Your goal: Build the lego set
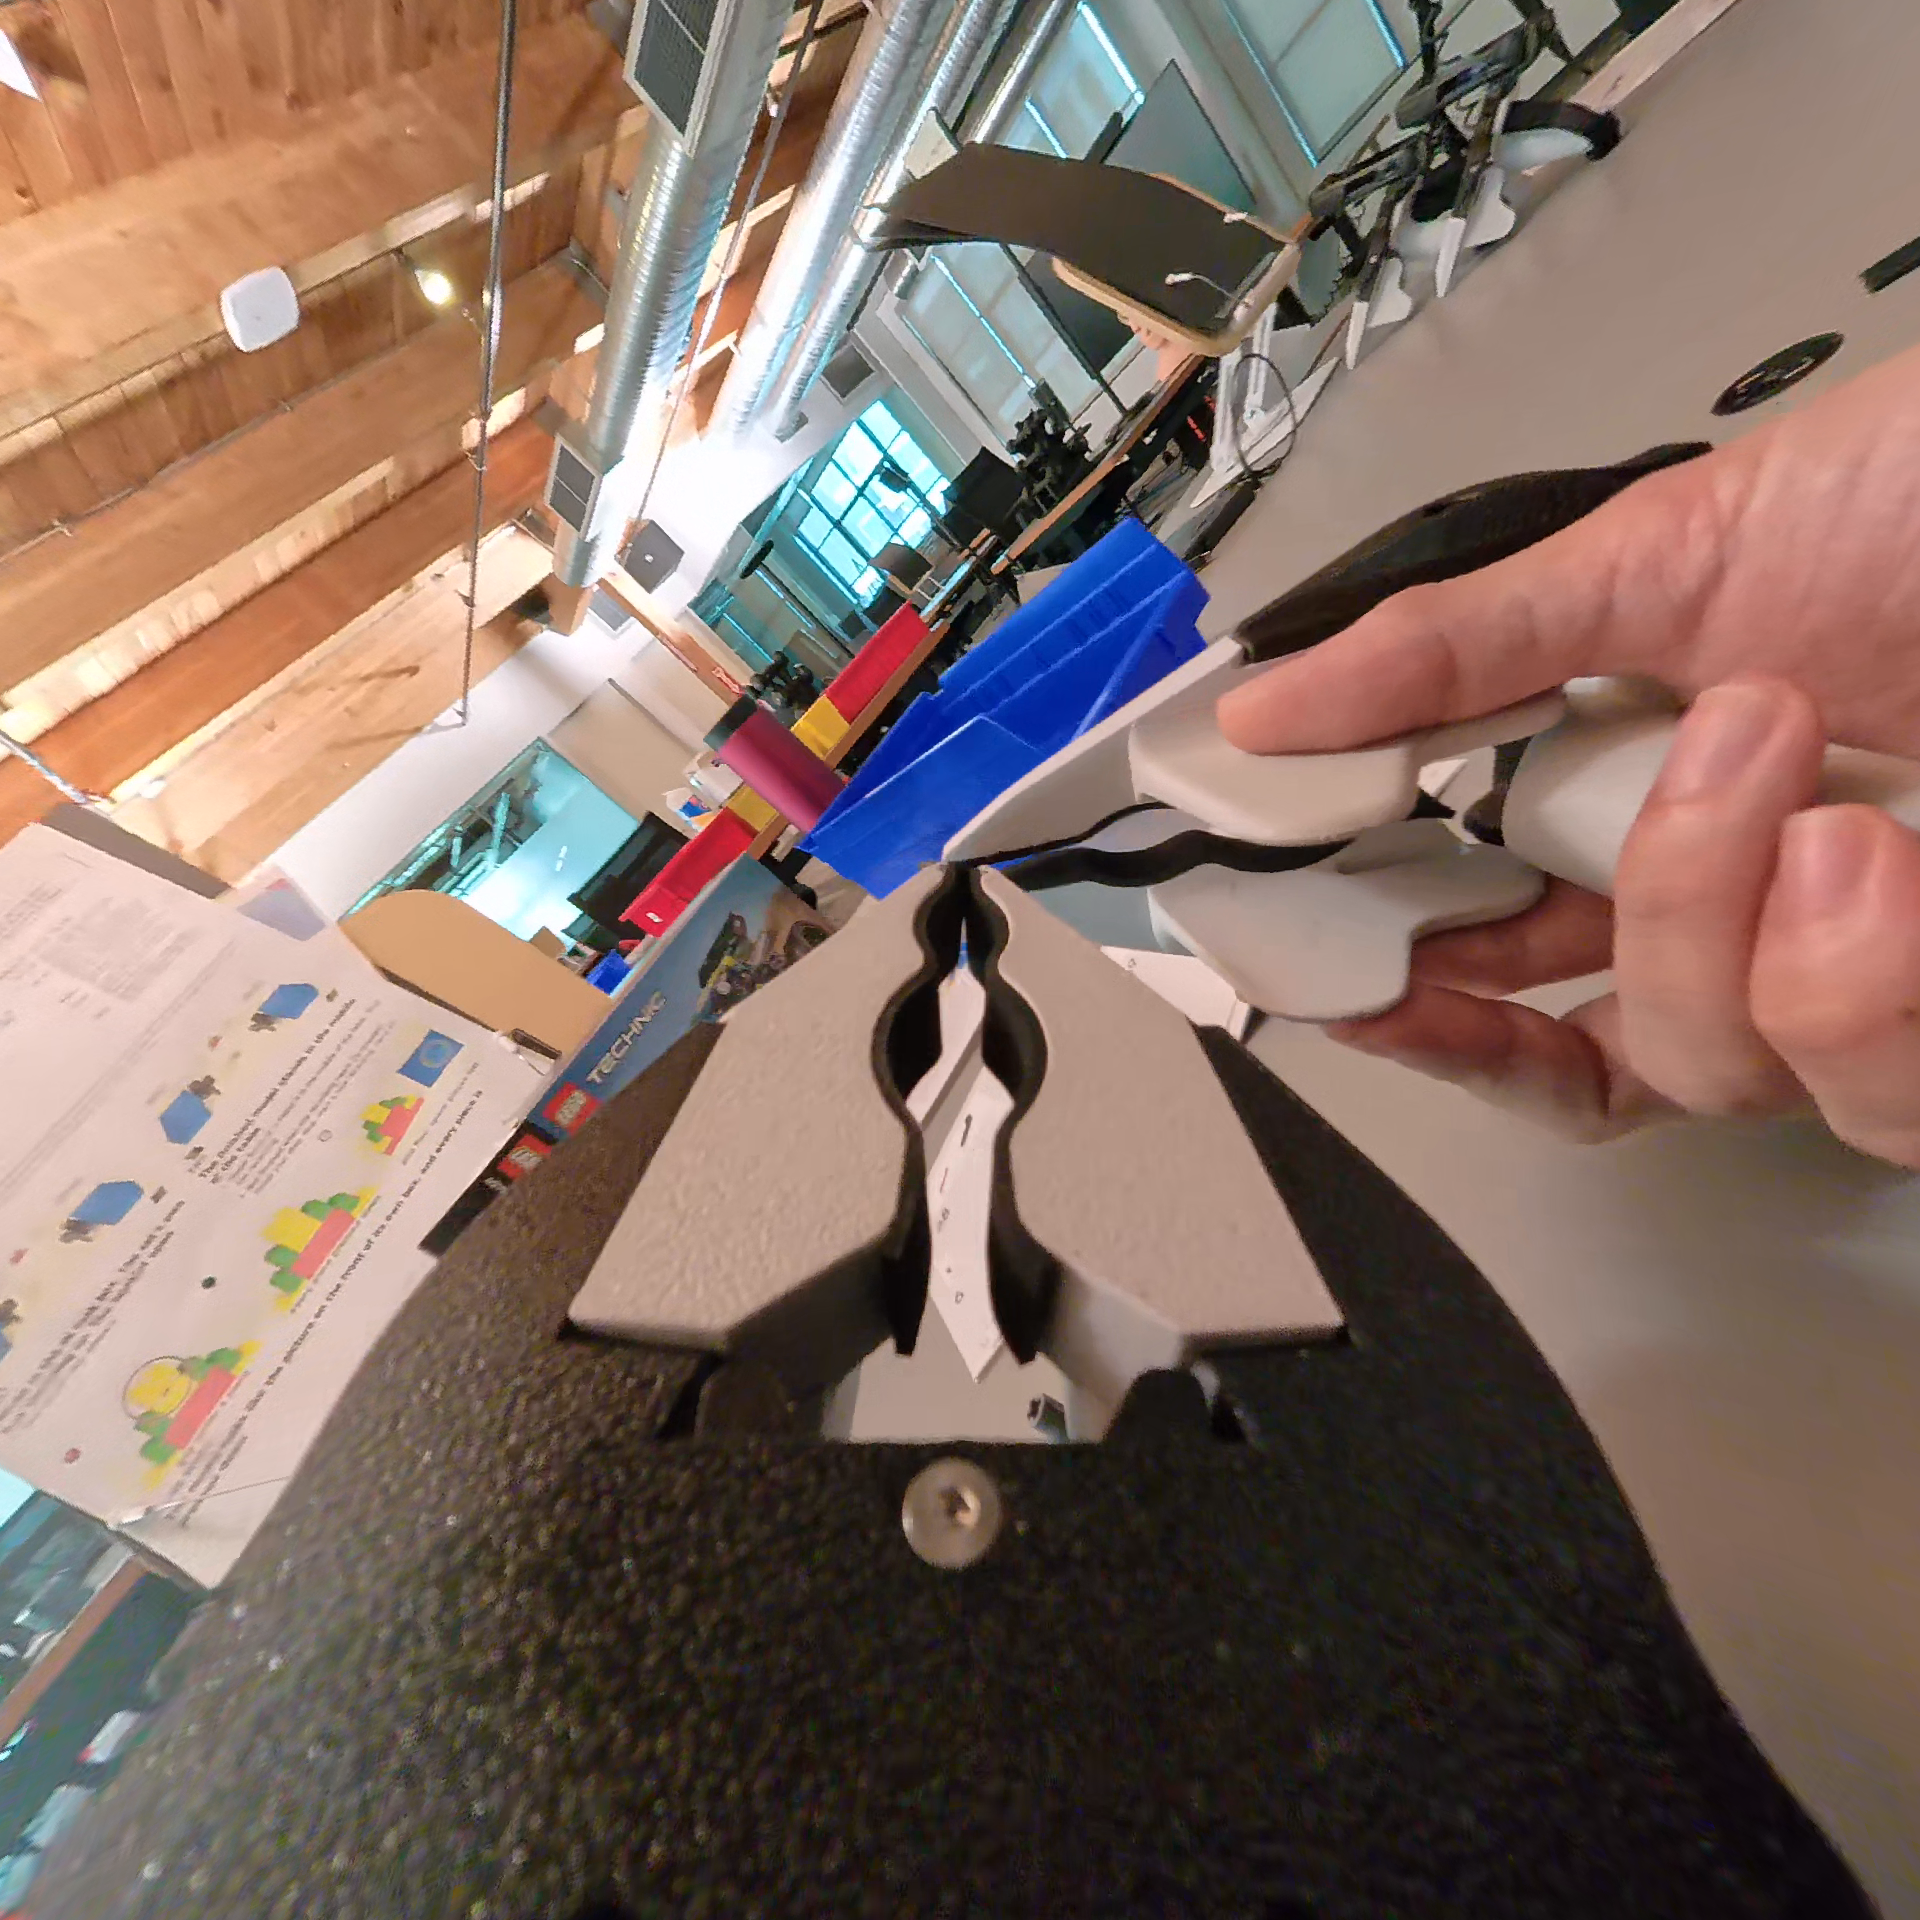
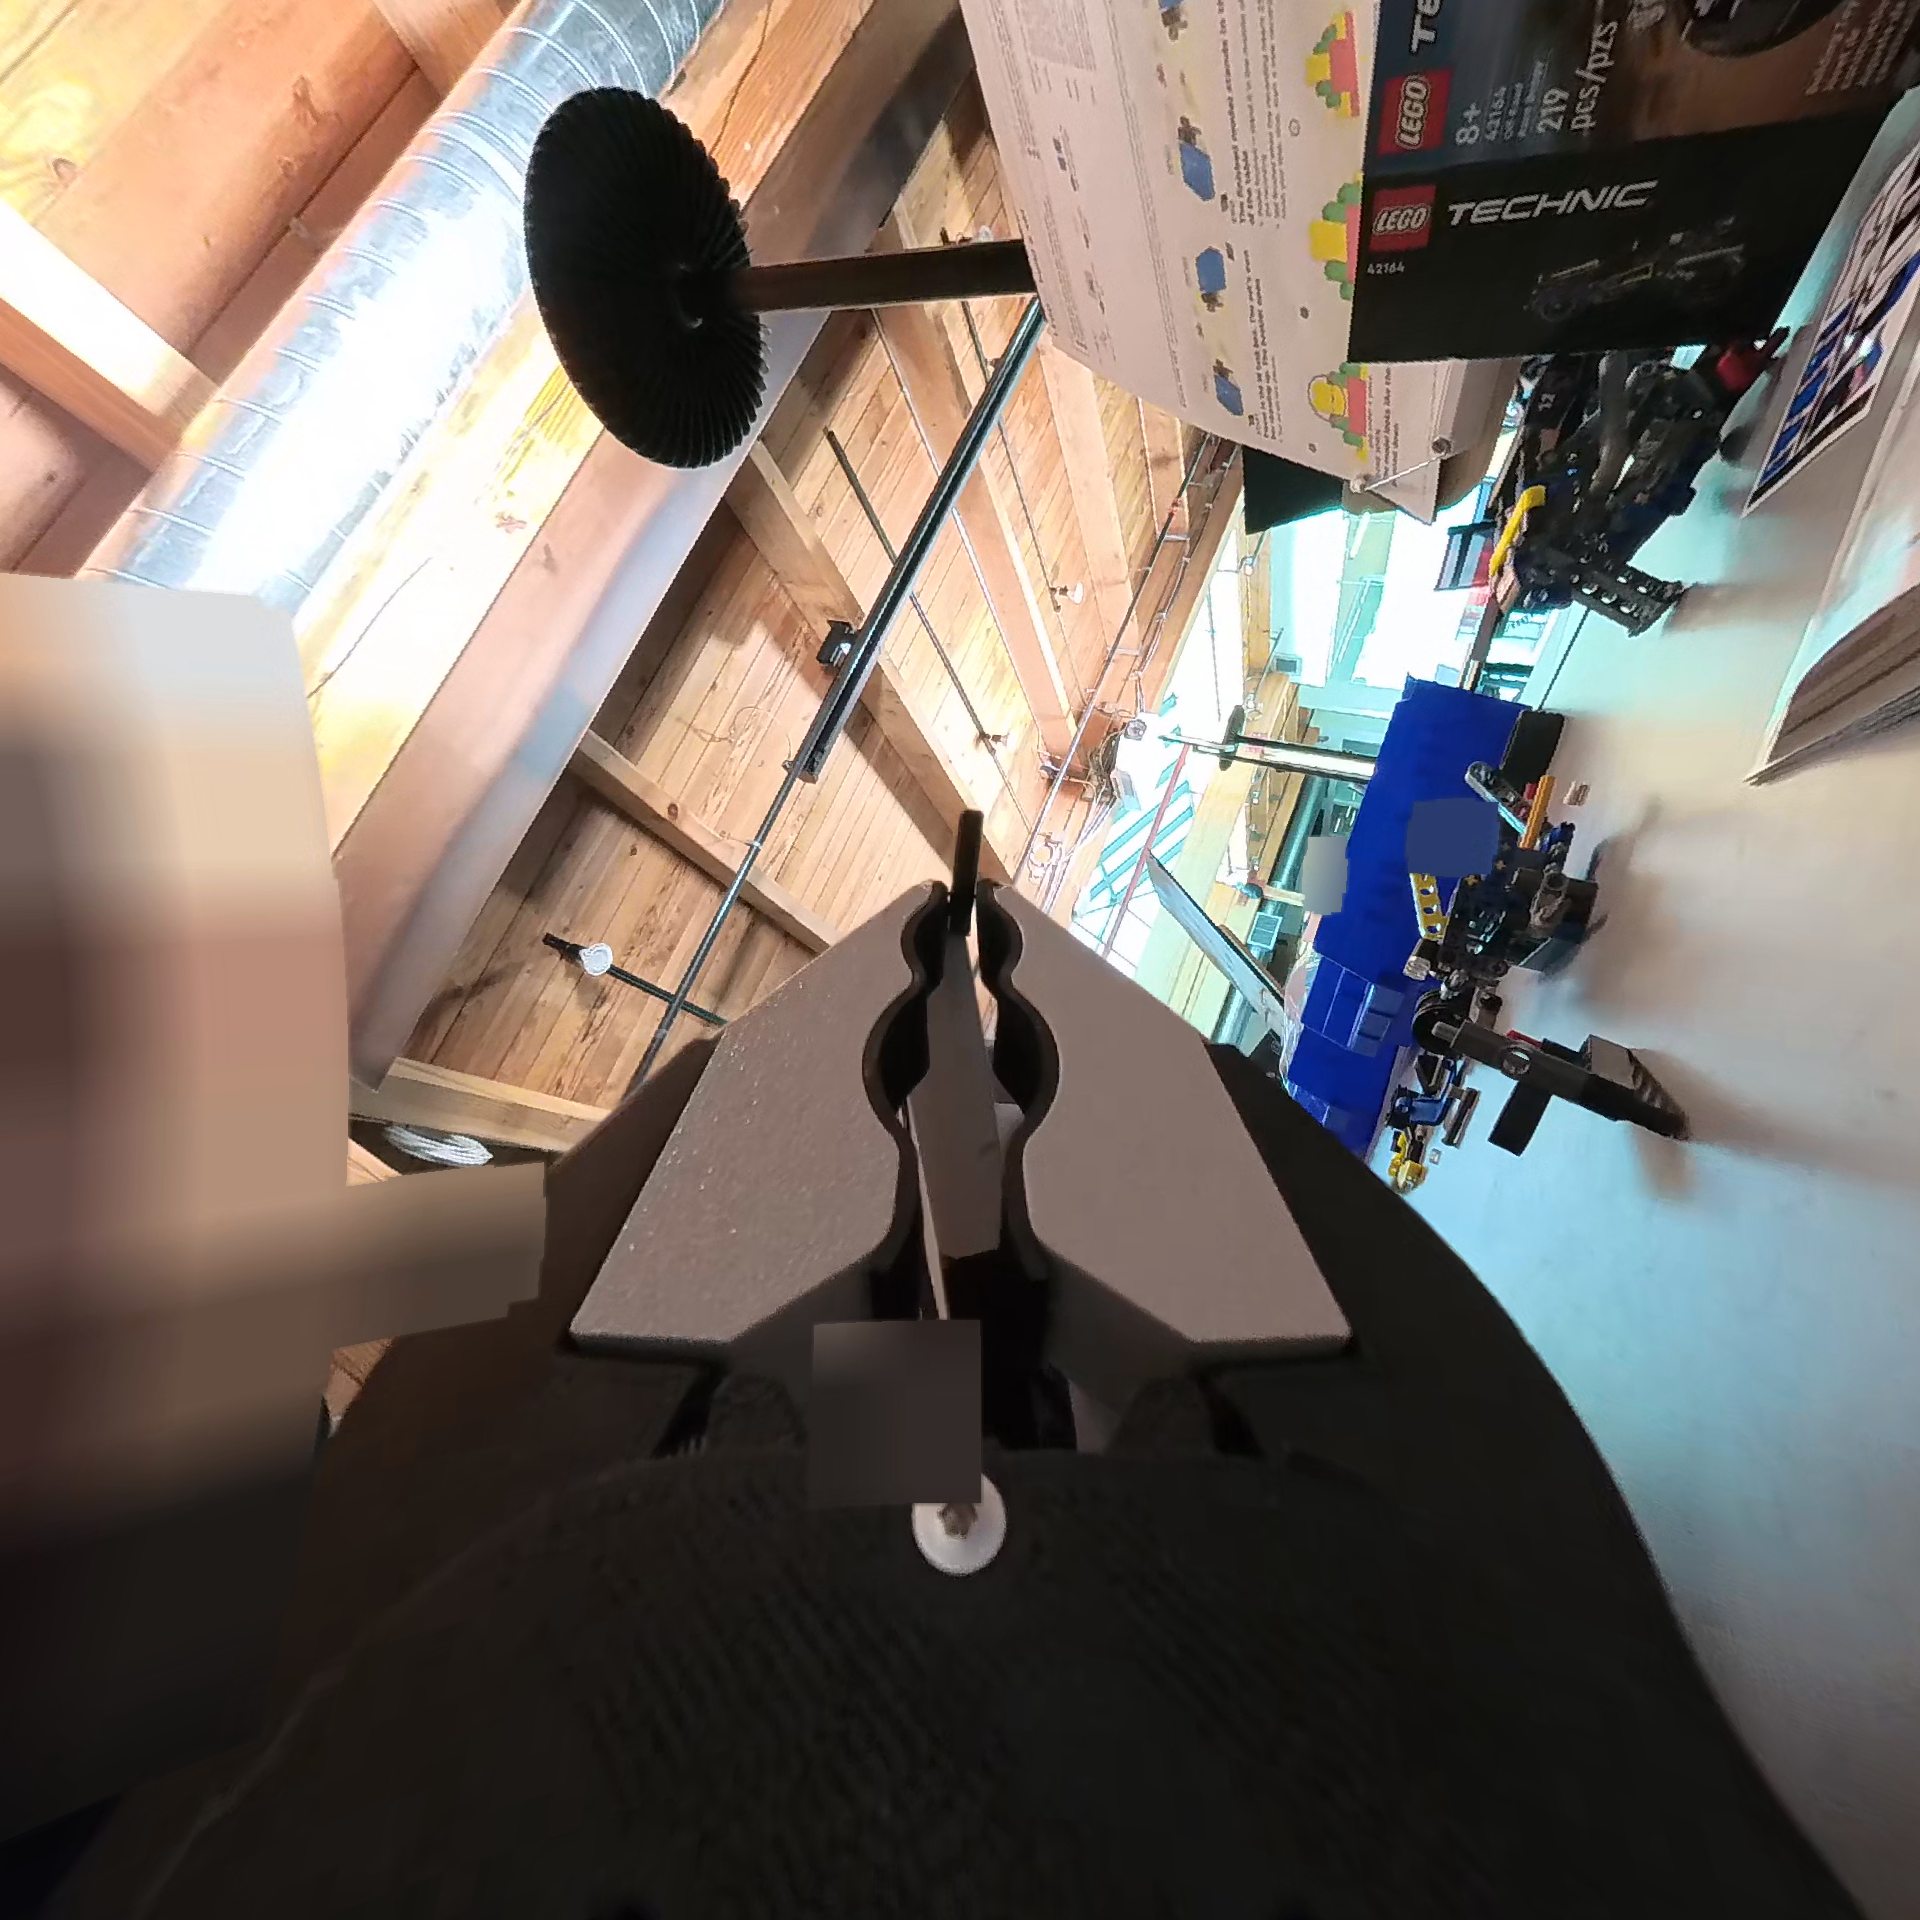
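In the right wrist view my right gripper (image 2: 966,899) is shut on a small black pin (image 2: 968,847). The pin sticks out past the fingertips, and the gripper is held up in the air, pointing toward the wooden ceiling. In the left wrist view the same gripper (image 1: 977,854) comes in from the right, held by a hand (image 1: 1662,727). Its tips sit right at the tips of my left gripper (image 1: 963,883). My left gripper's pads are together at the tips, and I see nothing between them. The pin does not show in the left wrist view.
A blue bin (image 1: 1039,707) stands on the grey table (image 1: 1662,1351). A printed instruction sheet (image 1: 208,1143) and a toy-set box (image 1: 623,1039) stand at the left. A partly built blue and black model (image 2: 1496,914), loose parts and a booklet (image 2: 1849,675) lie on the table (image 2: 1766,1143). The tips of both grippers are at nearly the same place.
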A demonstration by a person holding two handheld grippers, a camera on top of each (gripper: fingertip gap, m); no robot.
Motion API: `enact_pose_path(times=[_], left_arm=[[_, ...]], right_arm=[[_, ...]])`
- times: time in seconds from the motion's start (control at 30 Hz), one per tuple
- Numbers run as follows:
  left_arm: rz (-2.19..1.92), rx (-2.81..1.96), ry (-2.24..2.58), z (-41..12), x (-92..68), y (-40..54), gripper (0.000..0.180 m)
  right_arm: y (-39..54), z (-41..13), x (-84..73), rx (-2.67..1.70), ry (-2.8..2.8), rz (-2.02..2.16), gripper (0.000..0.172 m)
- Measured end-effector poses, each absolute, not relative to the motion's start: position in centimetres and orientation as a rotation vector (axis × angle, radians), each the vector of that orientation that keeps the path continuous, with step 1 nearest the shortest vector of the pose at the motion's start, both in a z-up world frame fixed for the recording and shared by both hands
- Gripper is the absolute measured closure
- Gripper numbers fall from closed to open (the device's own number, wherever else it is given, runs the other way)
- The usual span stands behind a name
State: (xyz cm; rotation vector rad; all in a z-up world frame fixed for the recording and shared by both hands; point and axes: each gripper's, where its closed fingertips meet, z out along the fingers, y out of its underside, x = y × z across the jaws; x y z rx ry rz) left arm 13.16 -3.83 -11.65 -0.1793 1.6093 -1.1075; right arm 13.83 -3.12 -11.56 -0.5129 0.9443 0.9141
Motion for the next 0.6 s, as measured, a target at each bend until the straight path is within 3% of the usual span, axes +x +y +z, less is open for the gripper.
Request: enact_pose_path(times=[0.6], left_arm=[[-1.445, -0.210, 1.796, -10.8, 11.3, -3.3, 0.180]], right_arm=[[-4.2, -9.8, 13.5, -0.773, 0.723, 0.633, 0.166]])
